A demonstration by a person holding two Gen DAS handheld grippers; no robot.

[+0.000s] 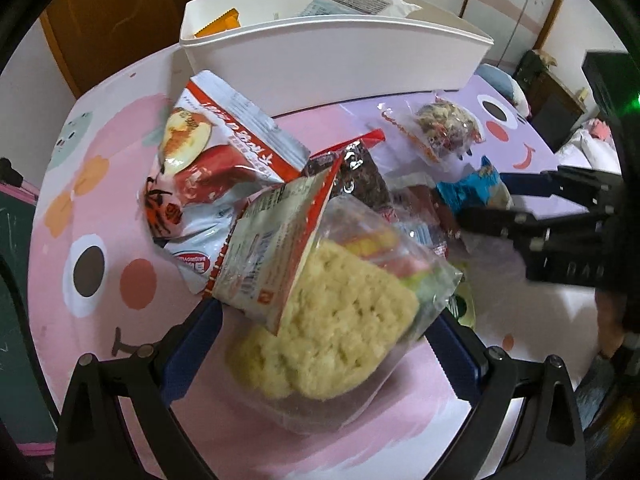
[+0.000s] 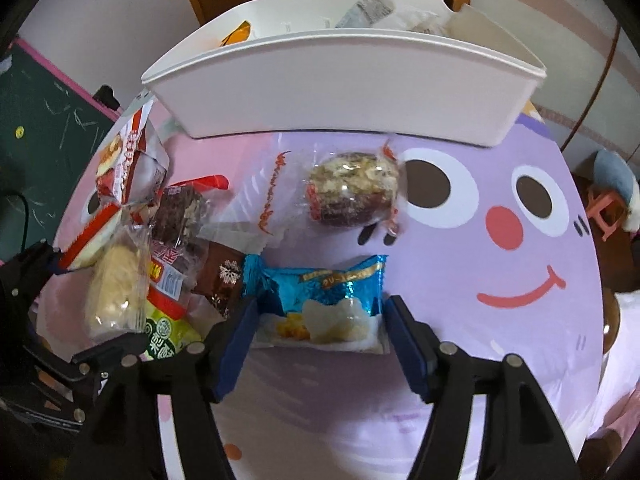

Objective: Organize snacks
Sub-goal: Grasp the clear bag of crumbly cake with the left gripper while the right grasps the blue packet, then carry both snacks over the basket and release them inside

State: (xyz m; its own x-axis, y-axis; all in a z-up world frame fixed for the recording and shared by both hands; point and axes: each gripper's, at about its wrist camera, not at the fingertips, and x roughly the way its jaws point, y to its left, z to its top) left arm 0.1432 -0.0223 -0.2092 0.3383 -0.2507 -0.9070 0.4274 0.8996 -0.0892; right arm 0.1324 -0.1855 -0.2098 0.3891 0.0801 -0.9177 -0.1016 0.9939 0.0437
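My left gripper has its jaws around a clear packet of pale yellow cake; it also shows in the right wrist view. My right gripper is open, its jaws on either side of a blue snack packet lying on the table; it shows in the left wrist view too. A white bin stands at the back with a few packets inside. A nut-cake packet lies in front of it.
A pile of snacks lies at the left: a red and white bread bag, a dark brownie packet, a brown packet and a green packet. The round table has a pink and purple cartoon cover.
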